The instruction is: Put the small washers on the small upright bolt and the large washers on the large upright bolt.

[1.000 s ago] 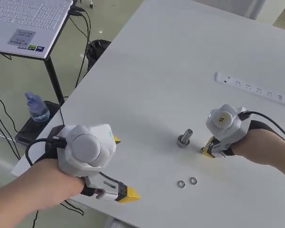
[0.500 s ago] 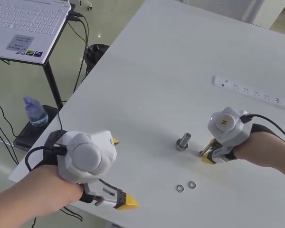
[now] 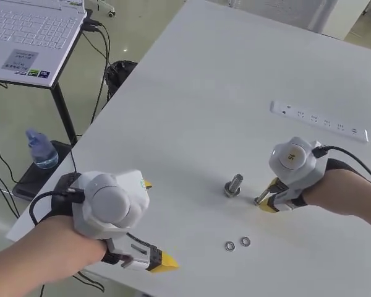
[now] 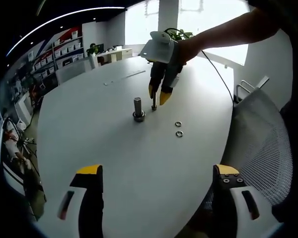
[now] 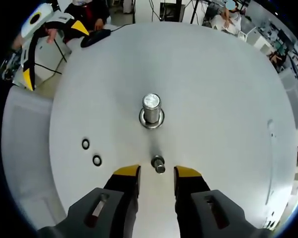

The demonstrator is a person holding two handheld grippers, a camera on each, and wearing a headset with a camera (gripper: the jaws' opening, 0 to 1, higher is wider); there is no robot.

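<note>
Right claw (image 3: 265, 203), two bolts (image 3: 234, 185) (image 3: 258, 200), two washers (image 3: 230, 246) (image 3: 245, 241)

Head cam sits high over the near edge of the table (image 3: 222, 93), facing forward and down, at mid range. My left gripper (image 3: 164, 262) cam sits low at the near edge and looks across at my right gripper (image 4: 157, 96), not close. My right gripper cam looks steeply down, close over the small bolt (image 5: 158, 163). All three share the small bolt, the large bolt (image 5: 151, 106) and the washers (image 5: 85, 144)
</note>
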